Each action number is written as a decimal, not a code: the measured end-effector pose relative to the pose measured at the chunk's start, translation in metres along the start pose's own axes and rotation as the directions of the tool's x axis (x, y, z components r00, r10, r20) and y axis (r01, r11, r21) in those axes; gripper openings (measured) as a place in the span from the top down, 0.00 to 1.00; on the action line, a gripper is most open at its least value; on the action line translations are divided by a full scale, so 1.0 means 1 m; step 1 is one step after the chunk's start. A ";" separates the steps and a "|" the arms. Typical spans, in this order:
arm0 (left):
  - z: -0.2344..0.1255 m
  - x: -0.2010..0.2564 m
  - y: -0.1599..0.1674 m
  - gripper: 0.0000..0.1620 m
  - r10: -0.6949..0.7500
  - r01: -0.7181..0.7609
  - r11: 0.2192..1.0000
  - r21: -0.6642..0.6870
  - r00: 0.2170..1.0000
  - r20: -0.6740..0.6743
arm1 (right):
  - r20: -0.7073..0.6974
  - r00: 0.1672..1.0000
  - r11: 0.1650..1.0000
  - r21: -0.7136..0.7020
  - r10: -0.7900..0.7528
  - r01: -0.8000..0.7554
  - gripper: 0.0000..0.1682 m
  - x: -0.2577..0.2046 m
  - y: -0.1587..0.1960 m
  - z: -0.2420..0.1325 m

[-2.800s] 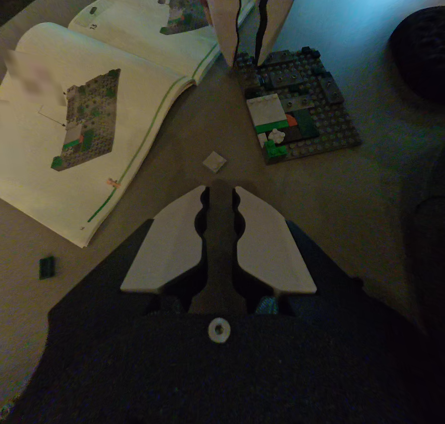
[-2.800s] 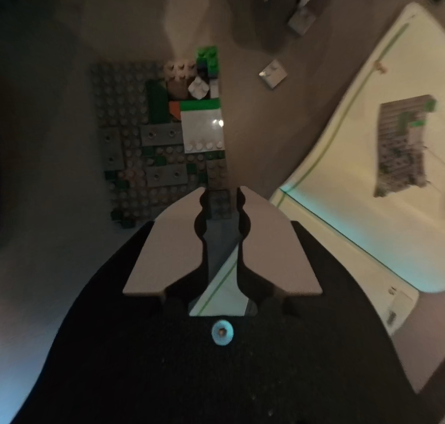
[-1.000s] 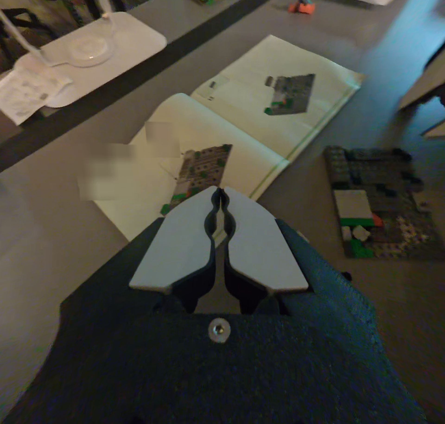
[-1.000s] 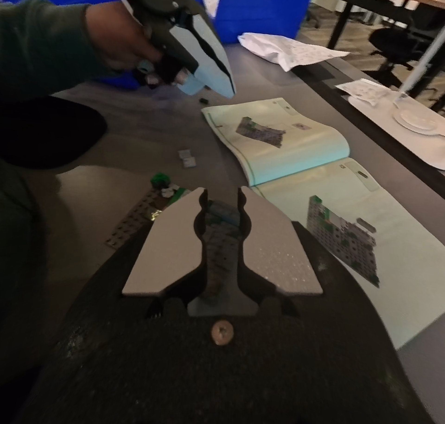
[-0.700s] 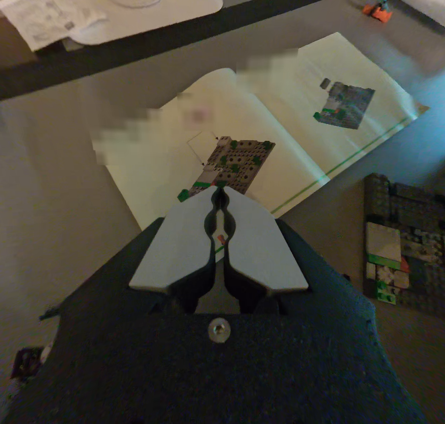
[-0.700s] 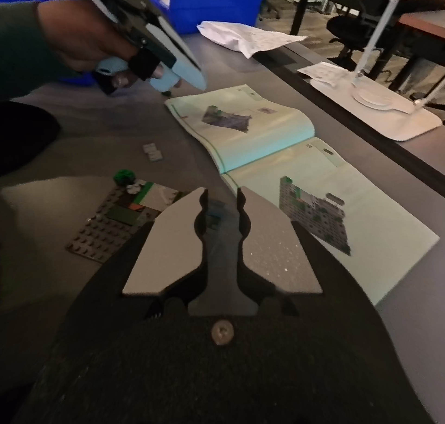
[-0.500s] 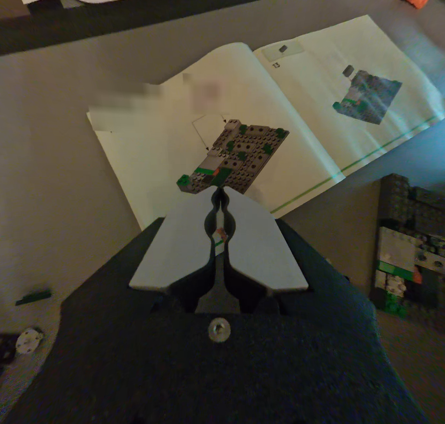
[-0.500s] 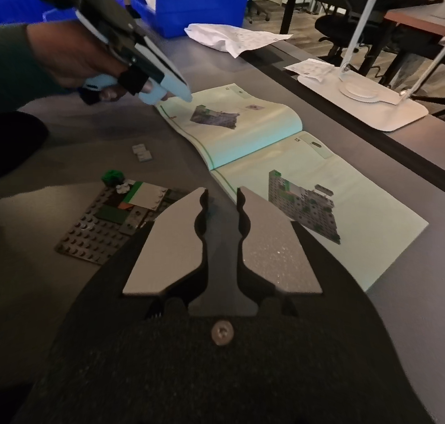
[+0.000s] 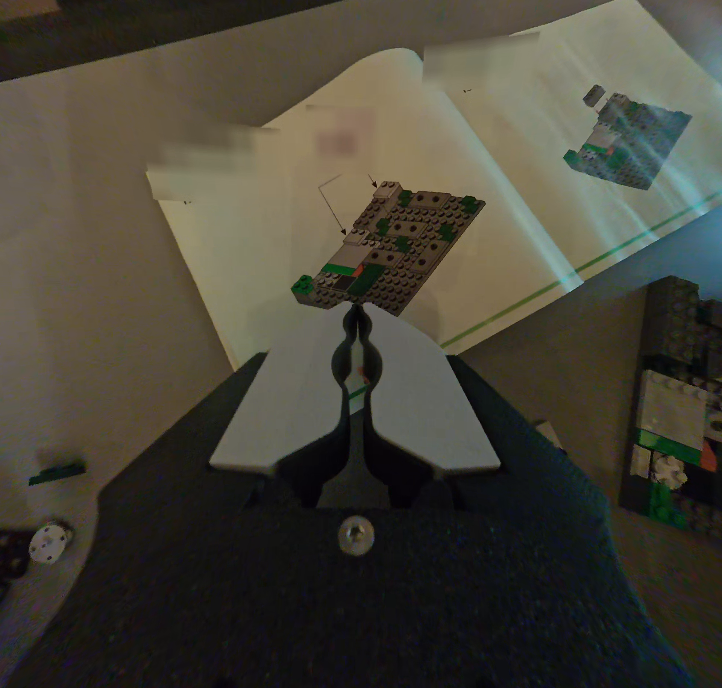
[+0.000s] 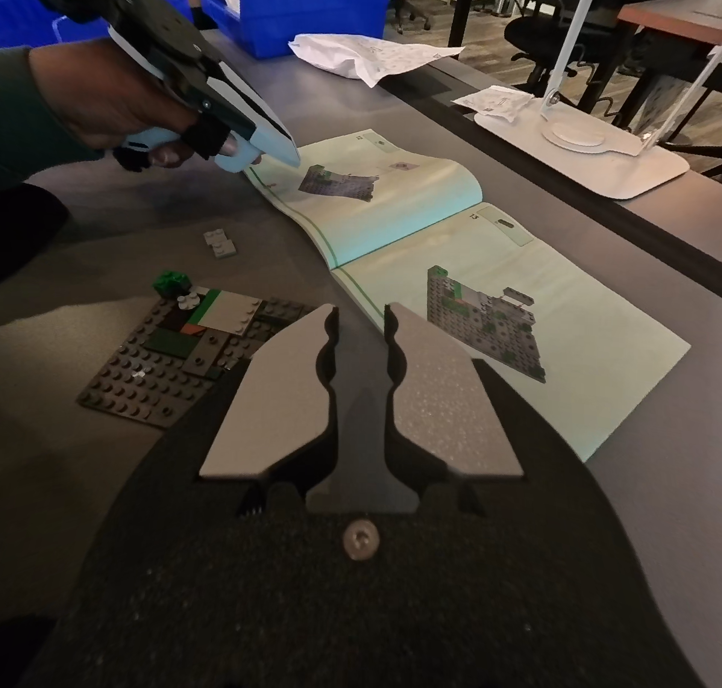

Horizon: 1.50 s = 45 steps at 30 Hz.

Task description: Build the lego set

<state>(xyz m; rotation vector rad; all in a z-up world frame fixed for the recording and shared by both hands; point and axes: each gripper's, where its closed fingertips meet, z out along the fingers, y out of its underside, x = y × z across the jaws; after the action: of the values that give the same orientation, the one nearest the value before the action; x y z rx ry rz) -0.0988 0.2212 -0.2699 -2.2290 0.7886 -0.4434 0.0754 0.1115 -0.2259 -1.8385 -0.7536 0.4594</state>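
Note:
The dark grey Lego baseplate (image 10: 164, 356), with green, white and orange pieces on it, lies on the grey table; it also shows in the left wrist view (image 9: 680, 407) at the right edge. The open instruction booklet (image 9: 390, 153) lies beyond it and shows in the right wrist view too (image 10: 410, 247). Two small light grey plates (image 10: 219, 242) lie loose between booklet and baseplate. My left gripper (image 9: 357, 309) is shut and empty, held over the booklet's left page; it appears in the right wrist view (image 10: 289, 153) in a person's hand. My right gripper (image 10: 360, 306) is open and empty above the table.
A small dark green piece (image 9: 56, 474) and a white round part (image 9: 49, 546) lie at the left. Blue bins (image 10: 297, 1), crumpled paper (image 10: 371, 58) and a white lamp base (image 10: 586, 149) stand beyond the booklet. A dark gap (image 10: 508, 134) separates two tables. Tip to tip, the grippers are about 20 cm apart.
My left gripper has closed, swung left off the baseplate and come down over the booklet's left page. My right gripper has lifted and tilted up from the baseplate, staying open.

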 end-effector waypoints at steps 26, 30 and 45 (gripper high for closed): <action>0.001 0.002 -0.003 1.00 0.006 -0.006 1.000 0.012 1.000 0.031 | -0.104 0.994 1.000 -0.020 0.013 -0.015 0.98 0.012 -0.022 0.017; 0.001 0.004 -0.005 1.00 0.014 -0.015 1.000 0.018 0.999 0.038 | -0.131 0.991 1.000 -0.017 0.010 -0.012 1.00 0.016 -0.045 0.034; -0.004 -0.002 -0.008 1.00 0.013 -0.014 0.997 0.076 1.000 0.022 | -0.144 0.989 0.987 -0.153 0.034 -0.056 1.00 0.008 -0.071 0.132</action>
<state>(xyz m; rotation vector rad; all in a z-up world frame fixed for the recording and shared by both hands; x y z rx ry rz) -0.0991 0.2253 -0.2612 -2.1533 0.7629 -0.4355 -0.0209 0.2252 -0.2099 -2.0153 -0.6682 0.3023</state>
